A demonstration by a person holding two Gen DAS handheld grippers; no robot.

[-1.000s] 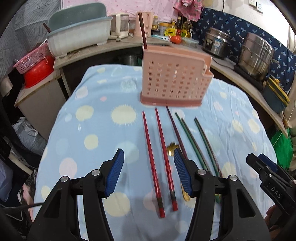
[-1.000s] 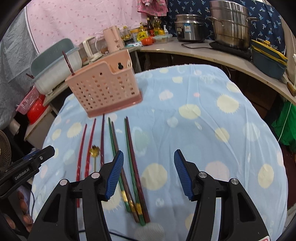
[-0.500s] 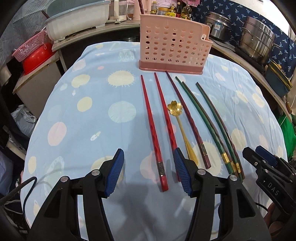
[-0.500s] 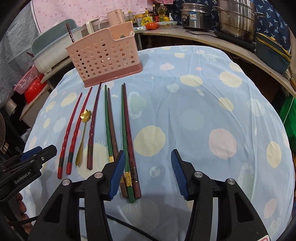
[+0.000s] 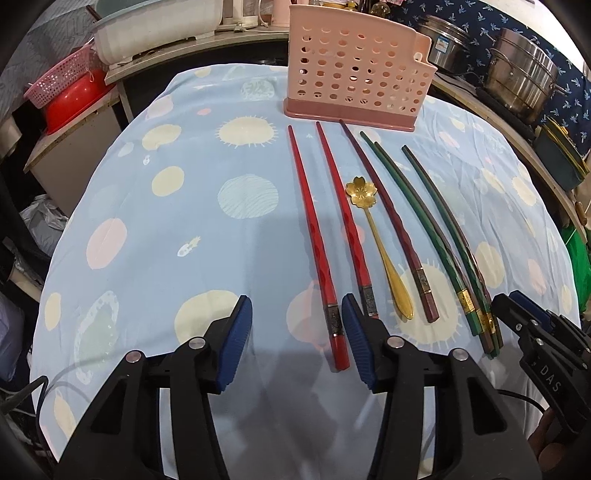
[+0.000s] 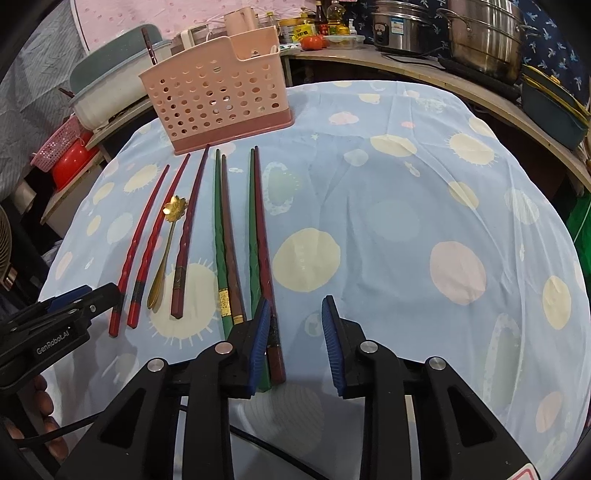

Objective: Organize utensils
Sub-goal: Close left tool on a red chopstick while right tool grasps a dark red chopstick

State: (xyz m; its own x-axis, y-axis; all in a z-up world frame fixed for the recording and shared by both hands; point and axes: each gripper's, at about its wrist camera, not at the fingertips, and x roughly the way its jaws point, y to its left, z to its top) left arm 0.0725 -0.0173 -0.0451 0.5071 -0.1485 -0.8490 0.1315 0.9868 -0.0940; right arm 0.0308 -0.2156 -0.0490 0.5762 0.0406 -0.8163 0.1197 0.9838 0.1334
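Observation:
A pink perforated utensil holder (image 5: 354, 85) (image 6: 218, 99) stands at the far side of the spotted blue tablecloth (image 5: 184, 221). In front of it lie two red chopsticks (image 5: 314, 229), a gold flower spoon (image 5: 380, 243), a maroon chopstick (image 5: 391, 225) and green and brown chopsticks (image 5: 428, 229) (image 6: 221, 236). My left gripper (image 5: 297, 339) hangs low, its jaws closing, with the leftmost red chopstick's near end just inside its right pad. My right gripper (image 6: 295, 339) has its jaws closing too. A dark red chopstick (image 6: 264, 236) ends beside its left pad; the other pad is clear of it.
A curved counter behind the table carries steel pots (image 6: 480, 33), a rice cooker (image 6: 395, 26) and a white tub (image 5: 155, 22). A red bowl under a pink basket (image 5: 70, 99) sits at the left. A dark green container (image 6: 554, 107) stands at the right. A cable runs under the right gripper.
Both grippers have sunk toward the near ends of the chopsticks and tilted further down. The right jaws have narrowed a lot, the left only slightly.

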